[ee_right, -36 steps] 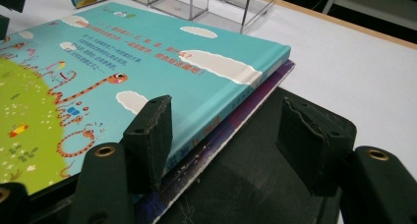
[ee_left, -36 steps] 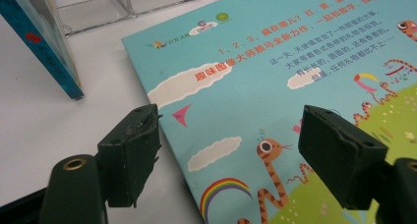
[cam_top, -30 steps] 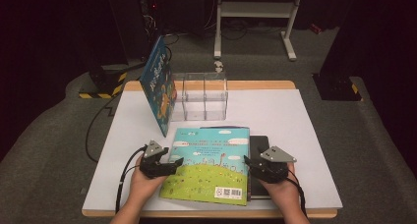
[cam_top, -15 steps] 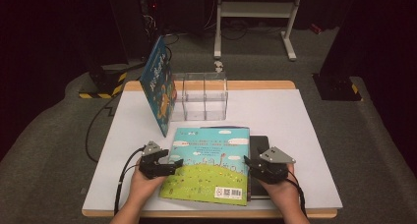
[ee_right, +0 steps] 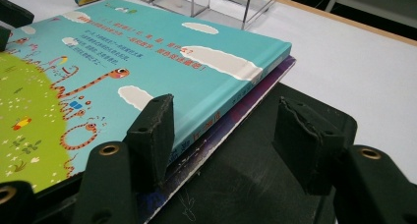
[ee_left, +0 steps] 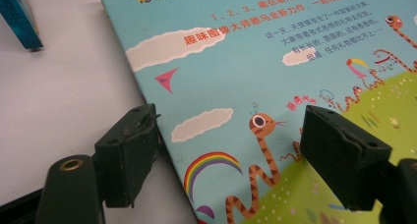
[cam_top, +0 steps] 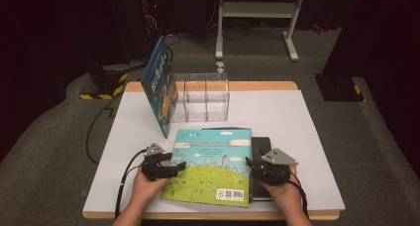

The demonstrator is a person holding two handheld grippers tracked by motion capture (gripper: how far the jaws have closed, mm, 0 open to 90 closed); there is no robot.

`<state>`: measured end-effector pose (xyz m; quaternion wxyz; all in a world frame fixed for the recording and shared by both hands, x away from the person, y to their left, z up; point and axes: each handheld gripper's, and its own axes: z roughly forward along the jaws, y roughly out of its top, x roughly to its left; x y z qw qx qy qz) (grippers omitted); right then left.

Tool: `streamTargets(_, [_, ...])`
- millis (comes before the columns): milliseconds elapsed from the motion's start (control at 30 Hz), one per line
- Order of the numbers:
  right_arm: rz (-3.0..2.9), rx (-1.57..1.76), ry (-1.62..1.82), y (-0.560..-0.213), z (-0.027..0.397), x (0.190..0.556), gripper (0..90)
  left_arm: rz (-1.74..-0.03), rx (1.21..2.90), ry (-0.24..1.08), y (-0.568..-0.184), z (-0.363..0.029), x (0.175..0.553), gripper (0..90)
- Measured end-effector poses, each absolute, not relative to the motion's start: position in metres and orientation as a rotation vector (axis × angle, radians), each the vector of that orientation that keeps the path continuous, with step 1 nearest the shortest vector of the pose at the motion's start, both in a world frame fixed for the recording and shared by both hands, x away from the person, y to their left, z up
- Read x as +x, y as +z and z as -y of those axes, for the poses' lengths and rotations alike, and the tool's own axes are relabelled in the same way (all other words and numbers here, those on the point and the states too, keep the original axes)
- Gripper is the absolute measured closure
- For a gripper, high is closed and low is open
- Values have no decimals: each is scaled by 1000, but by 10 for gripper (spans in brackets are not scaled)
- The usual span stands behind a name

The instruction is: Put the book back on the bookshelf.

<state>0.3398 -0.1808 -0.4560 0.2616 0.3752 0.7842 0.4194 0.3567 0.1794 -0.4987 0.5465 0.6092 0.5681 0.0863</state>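
Hands come in from the six o'clock edge of the white table (cam_top: 307, 117), each carrying a gripper. At about seven o'clock the left gripper (cam_top: 171, 165) straddles the left edge of the picture book (cam_top: 213, 166), one jaw on the bare table, the other over the cover; the jaws stand wide and their pads press on nothing. At five o'clock the right gripper (cam_top: 253, 167) sits at the book's right edge, jaws apart and holding nothing, one beside the spine, the other over the black pad (ee_right: 246, 180) under the book. Farther off, toward twelve o'clock, stands a clear divided holder (cam_top: 203, 97), with a blue book (cam_top: 159, 89) leaning at its left, near eleven o'clock.
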Motion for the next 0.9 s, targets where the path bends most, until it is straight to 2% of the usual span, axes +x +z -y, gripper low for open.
streamTargets(900, [-2055,1056,1133,-451,199,336,390,-1282,1481,190,-497,-160,350,251])
